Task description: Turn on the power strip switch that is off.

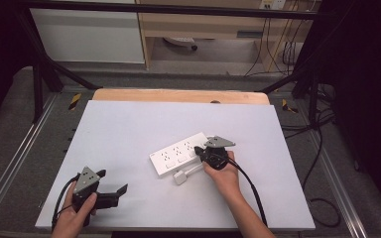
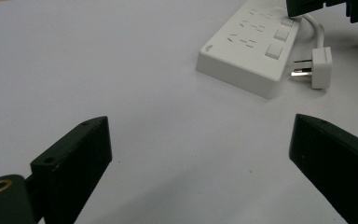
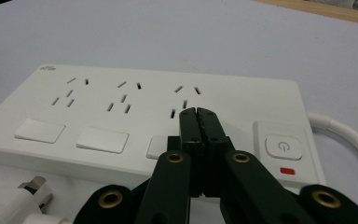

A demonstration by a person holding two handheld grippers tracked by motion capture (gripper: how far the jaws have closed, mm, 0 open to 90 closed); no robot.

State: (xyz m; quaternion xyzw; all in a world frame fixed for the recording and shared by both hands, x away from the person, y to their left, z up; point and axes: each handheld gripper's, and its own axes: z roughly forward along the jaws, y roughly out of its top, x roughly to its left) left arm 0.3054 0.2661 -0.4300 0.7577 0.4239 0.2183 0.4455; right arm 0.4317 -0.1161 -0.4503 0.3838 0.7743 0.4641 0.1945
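Across the middle of the high view lies the pale grey-white table (image 1: 129, 134), and a little right of its centre rests the white plastic power strip (image 1: 181, 153), flat on its back and set on a slant from lower left to upper right. In the right gripper view its face shows three groups of sockets, three flat white rocker switches (image 3: 102, 141) along the near edge and a round power button (image 3: 283, 146) with a small red mark beneath it at the right end. A thick white cord (image 3: 349, 135) leaves that end and curls back to the white three-pin plug (image 1: 180, 177), which lies loose on the table just beside the strip's near edge, plugged into nothing. The right gripper (image 3: 198, 114) has its fingers pressed together with nothing between them, their tips poised over the strip's face close to the third switch; whether they touch it I cannot tell. The left gripper (image 1: 111, 191) sits well apart in the lower left of the high view, its fingers spread wide and empty. The strip looks rigid, light and smooth-skinned, likely to slide under a sideways push, so pressing straight down suits it; to lift it, the long side walls seem best. There are no containers here.
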